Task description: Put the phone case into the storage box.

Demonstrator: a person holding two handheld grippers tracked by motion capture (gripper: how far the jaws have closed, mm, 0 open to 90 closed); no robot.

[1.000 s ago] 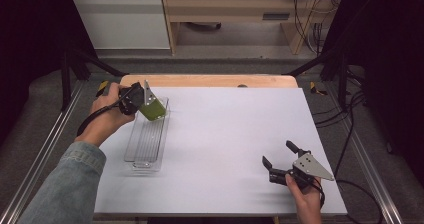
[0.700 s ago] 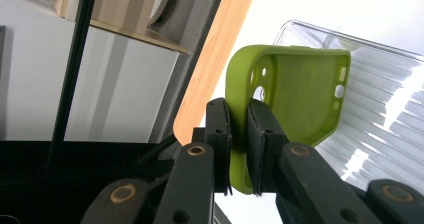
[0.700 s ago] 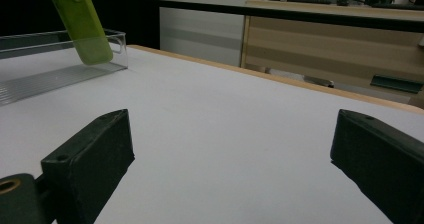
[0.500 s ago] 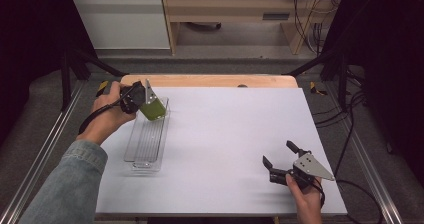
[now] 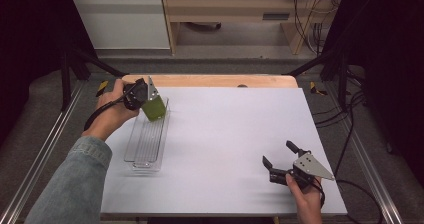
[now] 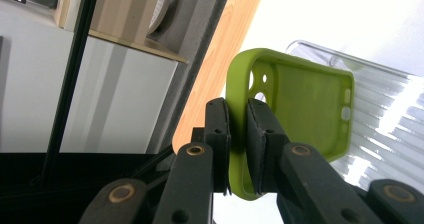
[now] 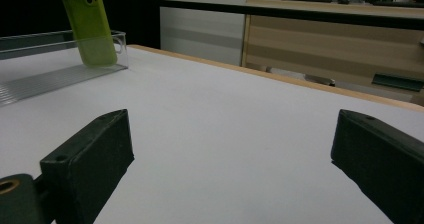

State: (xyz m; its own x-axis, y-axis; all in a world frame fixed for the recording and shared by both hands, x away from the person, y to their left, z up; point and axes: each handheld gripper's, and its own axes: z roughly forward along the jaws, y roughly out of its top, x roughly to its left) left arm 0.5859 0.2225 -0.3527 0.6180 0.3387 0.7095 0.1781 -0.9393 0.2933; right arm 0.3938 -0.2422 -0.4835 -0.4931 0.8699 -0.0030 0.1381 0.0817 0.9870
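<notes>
The left tool [image 6: 238,149] pinches only the green phone case's [image 6: 295,114] thin edge; it could twist loose, probably missing the clear tray [image 5: 145,149] beneath. The right tool [image 5: 280,160] gapes wide.

— We see a matt, smooth green phone case [image 6: 295,114], rubbery-looking, and a clear glossy plastic tray [image 5: 147,144] with a ribbed floor.

— We agree; the tabletop [image 5: 235,134] looks matt white, edged in wood.
</notes>
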